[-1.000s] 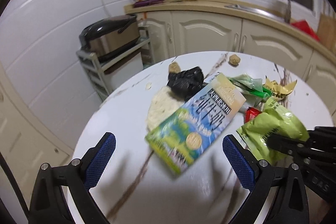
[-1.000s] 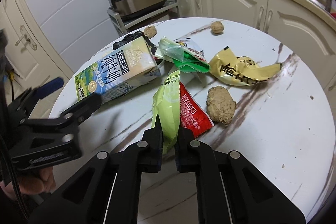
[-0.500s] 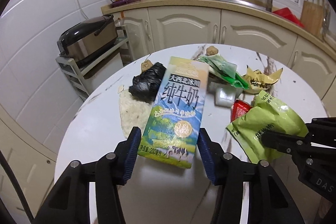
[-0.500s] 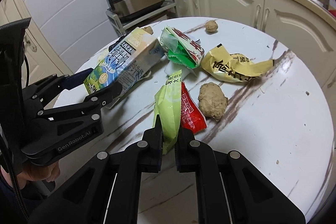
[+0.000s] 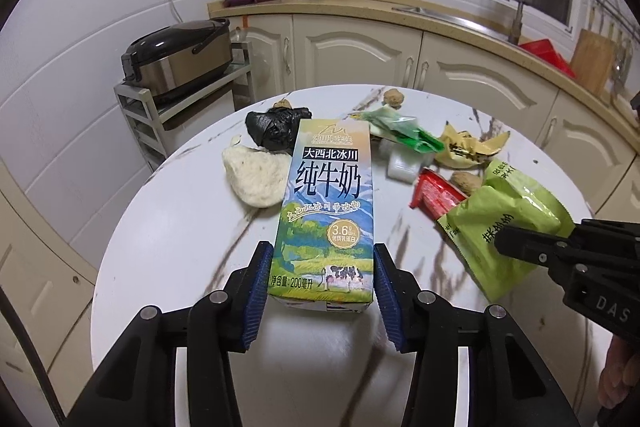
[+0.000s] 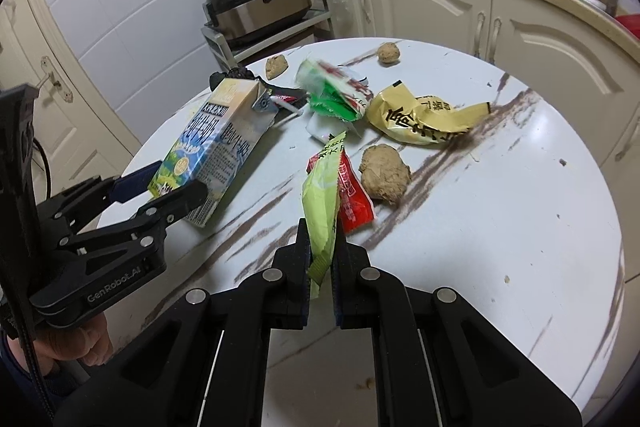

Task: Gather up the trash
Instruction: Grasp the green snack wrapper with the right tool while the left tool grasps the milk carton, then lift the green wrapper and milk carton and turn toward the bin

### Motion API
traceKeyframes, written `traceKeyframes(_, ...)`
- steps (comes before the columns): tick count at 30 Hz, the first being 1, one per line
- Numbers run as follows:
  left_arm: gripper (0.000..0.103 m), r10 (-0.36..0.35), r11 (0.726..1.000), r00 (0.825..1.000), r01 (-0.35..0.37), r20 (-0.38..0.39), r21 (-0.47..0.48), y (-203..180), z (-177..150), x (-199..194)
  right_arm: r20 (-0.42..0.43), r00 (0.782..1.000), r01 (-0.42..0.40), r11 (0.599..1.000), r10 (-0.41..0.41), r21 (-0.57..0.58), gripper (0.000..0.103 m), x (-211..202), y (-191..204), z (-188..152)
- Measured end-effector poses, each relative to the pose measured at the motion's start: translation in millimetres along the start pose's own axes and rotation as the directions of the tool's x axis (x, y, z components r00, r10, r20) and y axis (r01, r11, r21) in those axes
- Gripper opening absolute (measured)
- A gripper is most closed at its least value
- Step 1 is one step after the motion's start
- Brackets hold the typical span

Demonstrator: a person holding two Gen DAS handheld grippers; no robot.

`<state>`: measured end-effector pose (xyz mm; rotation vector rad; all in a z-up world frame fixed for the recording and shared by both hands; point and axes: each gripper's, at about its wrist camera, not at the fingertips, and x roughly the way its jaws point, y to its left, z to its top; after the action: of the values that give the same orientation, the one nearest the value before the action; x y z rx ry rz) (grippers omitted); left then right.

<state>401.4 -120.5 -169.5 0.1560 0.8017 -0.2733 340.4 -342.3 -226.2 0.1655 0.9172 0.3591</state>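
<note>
Milk carton [image 5: 328, 211] is the landmark here, lying near the middle of the round bench [image 5: 168, 227] with its near end between the pads of the left gripper [image 5: 322, 279], whose jaws have just been closing and now look clamped on the carton's sides. Right of the carton, the right gripper [image 6: 322, 255] is pinched tight on a green snack bag [image 6: 320, 195]. So two pieces are in hand, but honestly most of the job looks left: a red wrapper [image 6: 354, 195], a yellow bag [image 6: 420, 119], a green-and-white wrapper [image 6: 332, 91], a black bag [image 5: 276, 129] behind the carton, plus some brownish lumps. No bin shows anywhere, and I can't tell what the pale flat thing [image 5: 256, 175] left of the carton is.
</note>
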Motion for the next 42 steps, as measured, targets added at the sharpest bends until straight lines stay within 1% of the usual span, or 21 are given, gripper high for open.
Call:
traceKeyframes(7, 0.044, -0.010, 1.000, 1.000, 0.010, 0.015, -0.001, -15, -15, -31, 0.025, 1.000, -0.009, 1.000, 0.009, 0.010, 0.007, -21, -9, -12)
traceKeyframes(18, 0.043, -0.017, 0.999, 0.998, 0.015, 0.057, 0.028, -43, -24, -72, 0.080, 0.997, -0.005, 1.000, 0.003, 0.030, 0.007, -58, -24, -28)
traceKeyframes(24, 0.043, -0.027, 0.997, 0.994, 0.019, 0.110, 0.072, -68, -21, -102, 0.128, 0.992, -0.001, 0.999, -0.005, 0.048, 0.007, -86, -37, -34)
traceKeyframes(27, 0.043, -0.044, 0.995, 0.988, 0.030, 0.146, 0.096, -88, -17, -119, 0.163, 0.987, 0.003, 0.998, -0.012, 0.060, 0.007, -105, -46, -38)
traceKeyframes(32, 0.043, -0.077, 0.990, 0.978, 0.051, 0.195, 0.135, -121, -14, -142, 0.243, 0.969, 0.016, 0.996, -0.038, 0.090, 0.007, -144, -63, -43)
traceKeyframes(35, 0.043, -0.115, 0.983, 0.969, 0.079, 0.218, 0.166, -147, -11, -153, 0.290, 0.954, 0.036, 0.992, -0.070, 0.119, 0.007, -169, -79, -49)
traceKeyframes(39, 0.043, -0.181, 0.966, 0.956, 0.129, 0.229, 0.225, -185, -9, -159, 0.335, 0.933, 0.073, 0.982, -0.130, 0.177, 0.007, -200, -108, -61)
traceKeyframes(42, 0.043, -0.239, 0.946, 0.946, 0.175, 0.219, 0.273, -219, -10, -160, 0.355, 0.916, 0.106, 0.966, -0.187, 0.234, 0.007, -222, -135, -72)
